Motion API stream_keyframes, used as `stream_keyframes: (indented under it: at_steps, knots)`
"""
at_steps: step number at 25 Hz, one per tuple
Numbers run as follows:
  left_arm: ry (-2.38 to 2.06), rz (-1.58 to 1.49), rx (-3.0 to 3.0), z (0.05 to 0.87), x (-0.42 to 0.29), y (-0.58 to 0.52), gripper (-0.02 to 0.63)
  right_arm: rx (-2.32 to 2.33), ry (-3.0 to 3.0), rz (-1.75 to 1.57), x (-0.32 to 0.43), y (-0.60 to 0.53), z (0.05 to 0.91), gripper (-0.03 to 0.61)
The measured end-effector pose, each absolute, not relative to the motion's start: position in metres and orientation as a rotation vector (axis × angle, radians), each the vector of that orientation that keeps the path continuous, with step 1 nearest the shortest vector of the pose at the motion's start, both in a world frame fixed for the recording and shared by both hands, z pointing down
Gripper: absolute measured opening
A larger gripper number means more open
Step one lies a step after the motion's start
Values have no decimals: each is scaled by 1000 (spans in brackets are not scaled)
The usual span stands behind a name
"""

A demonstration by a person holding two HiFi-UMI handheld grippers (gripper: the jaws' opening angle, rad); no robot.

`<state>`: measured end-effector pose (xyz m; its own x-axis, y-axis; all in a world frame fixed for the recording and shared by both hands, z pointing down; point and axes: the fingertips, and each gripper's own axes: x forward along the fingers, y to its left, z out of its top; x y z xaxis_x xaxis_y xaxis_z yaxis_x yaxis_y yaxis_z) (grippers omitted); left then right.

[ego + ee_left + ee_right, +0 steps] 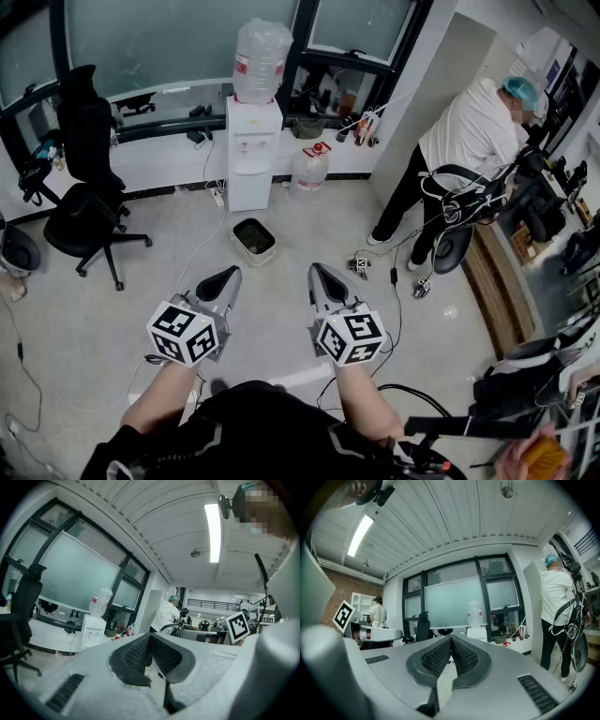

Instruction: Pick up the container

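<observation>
While both tools hover level at lower centre of the head view, the entry reads as follows.

Item: shallow square container with pale rim and dark inside (255, 256). It sits on the grey floor (112, 319) at upper centre of the head view, just in front of the white water dispenser (253, 155) and well apart from both tools.

Left gripper (228, 277): jaws pressed together, nothing between them. Right gripper (319, 274): the same.

Handling, as judged: spread the jaws first, lower toward the container, take one rim wall between the pads, and lift level.

Lettering: the red label on the clear bottle (260, 56) is too small to read. The marker cubes (183, 333) carry black-and-white squares only, no words.
</observation>
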<state>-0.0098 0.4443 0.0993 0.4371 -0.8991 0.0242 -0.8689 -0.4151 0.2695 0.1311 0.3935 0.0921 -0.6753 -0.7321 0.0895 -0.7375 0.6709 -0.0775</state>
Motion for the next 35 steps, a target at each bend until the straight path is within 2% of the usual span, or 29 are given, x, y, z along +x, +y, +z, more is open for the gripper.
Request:
stream_keyframes:
  at_steps: [21, 35]
  knots:
    - [-1539, -173, 2448, 99, -20, 447, 9, 1276, -2827, 132, 121, 395, 85, 8]
    - [-1493, -164, 2489, 104, -73, 451, 8, 1316, -2809, 109, 71, 403, 86, 8]
